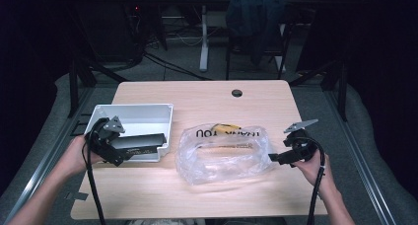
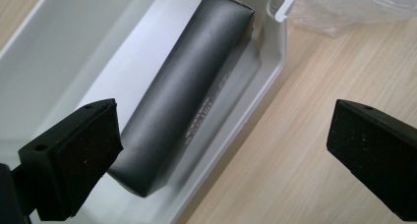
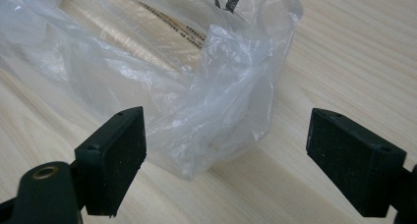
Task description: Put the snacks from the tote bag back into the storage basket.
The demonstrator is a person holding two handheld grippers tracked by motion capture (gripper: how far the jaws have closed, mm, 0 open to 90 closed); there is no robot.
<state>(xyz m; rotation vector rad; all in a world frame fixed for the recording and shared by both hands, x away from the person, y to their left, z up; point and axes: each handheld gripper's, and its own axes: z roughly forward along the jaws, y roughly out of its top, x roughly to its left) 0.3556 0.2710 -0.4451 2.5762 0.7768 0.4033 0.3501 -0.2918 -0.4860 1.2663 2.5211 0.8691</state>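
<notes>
A long dark grey box [image 1: 140, 141] [image 2: 189, 86] lies in a shallow white tray [image 1: 148, 111] [image 2: 59, 52] at the table's left. My left gripper [image 1: 111, 143] [image 2: 221, 155] hovers open over the tray's near rim, and the box's near end sits beside the left jaw. A clear plastic bag [image 1: 224, 151] [image 3: 196, 81] with black lettering lies crumpled in the middle of the table. My right gripper [image 1: 281, 156] [image 3: 226, 155] stands open just off the bag's right end, one corner of the plastic reaching between the jaws.
The wooden table [image 1: 207, 190] has a round cable hole [image 1: 237, 93] near its far edge. Something yellow [image 1: 223, 127] shows at the bag's far side. A chair with a dark garment [image 1: 256, 13] stands beyond the table.
</notes>
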